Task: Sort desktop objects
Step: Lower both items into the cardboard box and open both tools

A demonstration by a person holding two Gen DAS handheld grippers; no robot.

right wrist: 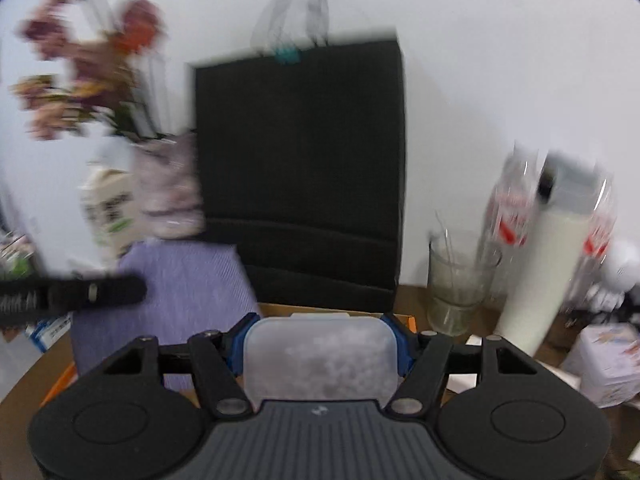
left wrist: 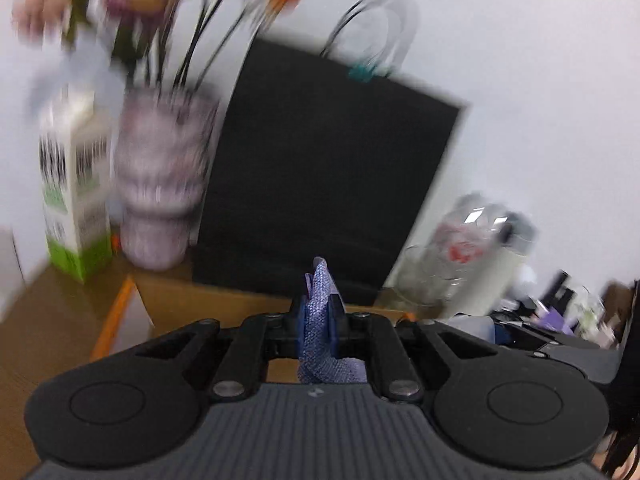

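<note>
Left tool (left wrist: 318, 320) is clamped tight on a purple knit cloth (left wrist: 320, 344), which hangs below the pads. Right tool (right wrist: 320, 344) is clamped across a frosted plastic container (right wrist: 320, 360), jaws wide on its sides, lid end pointing ahead. Both views are smeared, so detail is soft.

Ahead of both tools: a black paper bag (right wrist: 300, 168) standing behind an orange-edged cardboard box (left wrist: 120, 312) on the brown tabletop (left wrist: 24, 352). Ahead-left of the left tool sit a vase of flowers (left wrist: 160, 184) and a green-and-white carton (left wrist: 76, 200). Ahead-right of the right tool: a glass (right wrist: 460, 280) and a tall white bottle (right wrist: 548, 264).

My read: this is a carry, both items headed for a drop spot, probably the box.

- Keep grip force constant; the container's smooth walls could slip.
- Hold the container level until placed.
- Watch the cloth's loose tail near the flower stems.
- Route the right tool clear of the glass and bottle; both tip easily.
- Slow down before release; destination can't be confirmed at this blur.
</note>
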